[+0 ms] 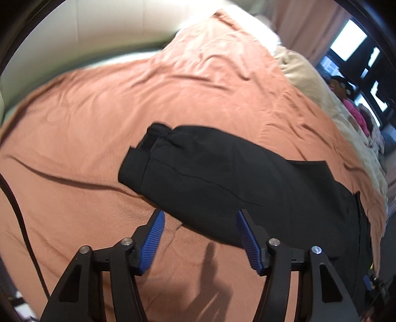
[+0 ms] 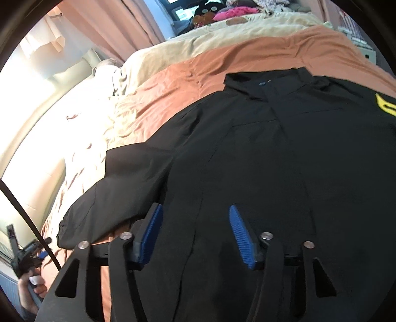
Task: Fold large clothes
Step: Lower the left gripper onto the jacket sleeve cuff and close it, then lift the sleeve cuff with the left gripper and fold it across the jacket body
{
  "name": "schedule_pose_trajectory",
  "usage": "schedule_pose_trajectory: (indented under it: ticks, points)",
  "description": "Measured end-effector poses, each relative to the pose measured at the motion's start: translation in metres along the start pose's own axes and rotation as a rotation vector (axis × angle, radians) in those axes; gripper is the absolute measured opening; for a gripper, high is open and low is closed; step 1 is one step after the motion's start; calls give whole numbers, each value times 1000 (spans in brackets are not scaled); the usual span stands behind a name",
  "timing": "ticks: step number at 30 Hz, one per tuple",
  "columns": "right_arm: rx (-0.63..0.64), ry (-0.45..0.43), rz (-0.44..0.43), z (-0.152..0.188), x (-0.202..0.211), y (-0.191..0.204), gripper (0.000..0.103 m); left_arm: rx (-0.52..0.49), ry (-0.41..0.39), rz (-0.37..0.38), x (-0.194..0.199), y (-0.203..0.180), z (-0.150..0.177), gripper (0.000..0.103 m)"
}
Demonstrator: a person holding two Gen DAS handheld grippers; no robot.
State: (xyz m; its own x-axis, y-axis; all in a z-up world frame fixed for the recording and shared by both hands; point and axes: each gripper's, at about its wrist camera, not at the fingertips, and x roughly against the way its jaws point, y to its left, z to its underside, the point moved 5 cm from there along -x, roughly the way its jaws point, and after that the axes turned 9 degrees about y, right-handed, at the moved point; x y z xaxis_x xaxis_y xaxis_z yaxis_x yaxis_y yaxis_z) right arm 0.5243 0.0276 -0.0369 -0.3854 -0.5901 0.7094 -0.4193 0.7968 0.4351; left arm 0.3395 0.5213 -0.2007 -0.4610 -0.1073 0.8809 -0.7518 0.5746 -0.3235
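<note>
A large black jacket [image 2: 259, 153] lies spread flat on an orange bedsheet [image 1: 123, 99]. Its collar [image 2: 267, 81] points away and a yellow logo [image 2: 386, 105] shows at the right edge. One sleeve [image 1: 198, 168] stretches out to the left, its cuff [image 1: 146, 148] folded. My left gripper [image 1: 199, 218] is open and empty, hovering just over the near edge of that sleeve. My right gripper [image 2: 195, 213] is open and empty above the jacket's body near the sleeve joint [image 2: 138, 173].
A beige duvet [image 2: 210, 47] is bunched along the far side of the bed, with pink curtains [image 2: 104, 24] and a clutter of clothes [image 2: 235, 11] behind it. A black cable [image 1: 17, 210] hangs at the left. The other hand and gripper [image 2: 29, 260] show low left.
</note>
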Motion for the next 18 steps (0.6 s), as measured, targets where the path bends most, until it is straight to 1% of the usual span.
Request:
schedule_pose_trajectory:
  ticks: [2,5,6,7,8,10,11,12,15,18]
  points:
    - [-13,22,-36,-5,-11,0,43,29,19,-9,-15,6,-4,56]
    - [-63,60,-100,-15,-31,-4,36,40,38,-53,-33,12,-7,55]
    - [-74,69,-114,-17,-38,-5,31,50,45,-66,-40,15,-8,52]
    - [-86,79,-129,-19,-44,-6,26,56,44,-65,-42,17,-9,51]
    - [-103,95,-148,-23,-53,-8,25,61,34,-66,-44,19,-12,50]
    - [-121,111,-171,-28,-65,-11,19,50,7,-90,-43,18,-17,40]
    - [-131,117,-184,-31,-72,-11,18,37,-2,-97,-42,16,-20,26]
    - [-140,124,-197,-34,-79,-11,14,19,-7,-91,-41,12,-24,13]
    - [-163,142,-247,-45,-99,-11,12,9,-45,-91,-28,7,-33,3]
    - [-184,149,-280,-56,-120,-12,12,0,-102,-60,-2,-3,-43,2]
